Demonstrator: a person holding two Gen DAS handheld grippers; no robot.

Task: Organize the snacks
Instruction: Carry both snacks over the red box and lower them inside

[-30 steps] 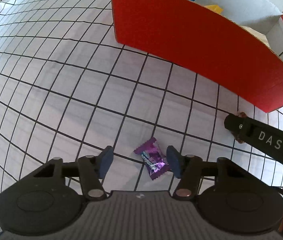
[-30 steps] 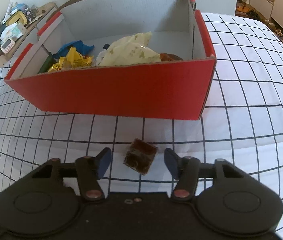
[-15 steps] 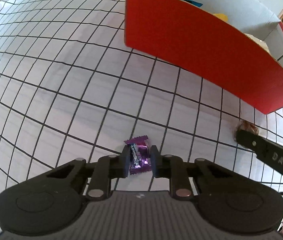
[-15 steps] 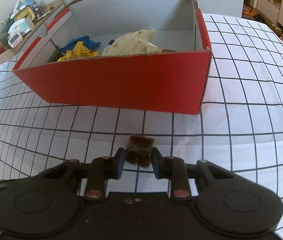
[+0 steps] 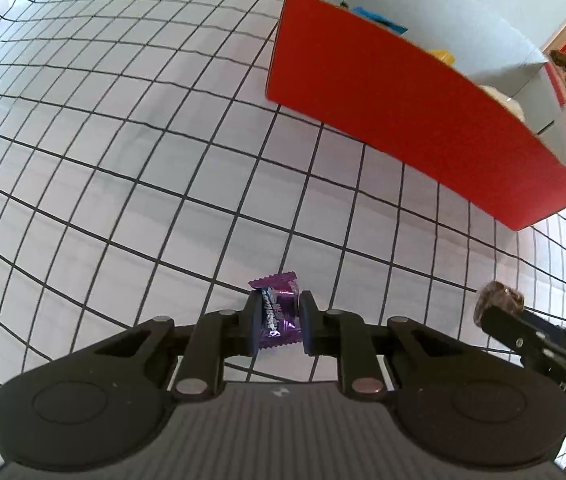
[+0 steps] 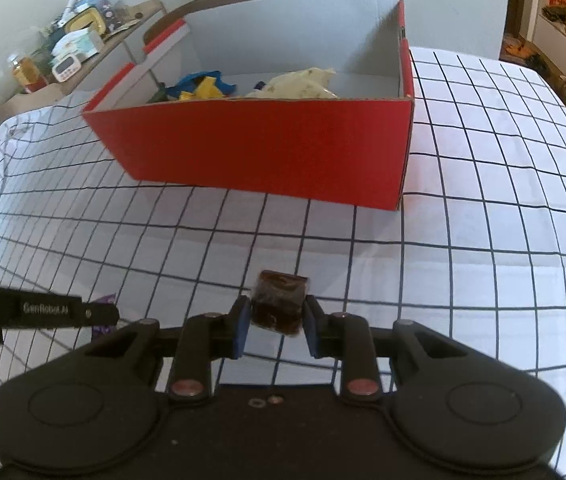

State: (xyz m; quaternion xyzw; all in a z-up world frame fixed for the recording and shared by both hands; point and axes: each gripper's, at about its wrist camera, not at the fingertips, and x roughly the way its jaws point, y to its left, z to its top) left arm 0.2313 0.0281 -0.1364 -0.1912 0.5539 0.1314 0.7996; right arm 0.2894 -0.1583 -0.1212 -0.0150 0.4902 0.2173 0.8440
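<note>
Left tool (image 5: 279, 326), right tool (image 6: 277, 320) newly clamped on sweets.

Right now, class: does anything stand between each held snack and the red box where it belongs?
Only the red box's near wall. The purple candy and brown snack must clear it; bare cloth lies between.

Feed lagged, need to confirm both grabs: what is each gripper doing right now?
Left gripper: shut on the purple foil-wrapped candy.
Right gripper: shut on the dark brown clear-wrapped square snack.

"GenRobot.AI" on left gripper (image 6: 101, 314)
</note>
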